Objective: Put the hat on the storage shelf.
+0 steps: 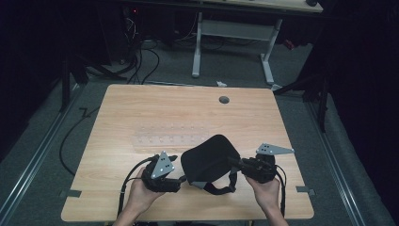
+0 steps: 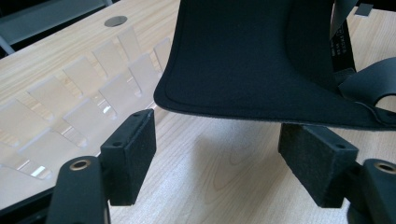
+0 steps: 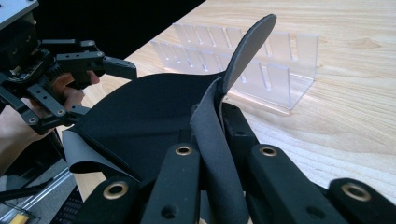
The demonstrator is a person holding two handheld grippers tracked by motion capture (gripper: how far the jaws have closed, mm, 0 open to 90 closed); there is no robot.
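Here a pale wooden table (image 1: 141,113) with a visible grain carries a clear plastic rack (image 1: 169,139) of upright slotted dividers, lying flat near the middle, and a small round grey grommet (image 1: 224,100) toward the far edge. Between the rack and the person's side, a black fabric pad (image 1: 207,160), soft, matte and rounded with a stitched rim, is held up off the tabletop between the two grippers. A black strap (image 1: 221,188) loops down from its near side.

The right gripper (image 3: 219,140) has its jaws closed onto a thin edge of the pad; in the right gripper view the fabric is pinched between the two black jaws and its free corner stands up in a curved flap in front of the rack. The left gripper (image 2: 224,163) is spread wide, its felt-faced pads (image 2: 135,154) well apart with bare wood between them, grasping nothing; the pad's rounded rim hangs just above and beyond them, casting a shadow on the wood. In the high view the left gripper (image 1: 164,172) sits just beside the pad's left edge, the right gripper (image 1: 235,164) at its right edge.

Beyond the table, dark floor holds loose cables (image 1: 141,61) and the white legs of another desk (image 1: 235,42).
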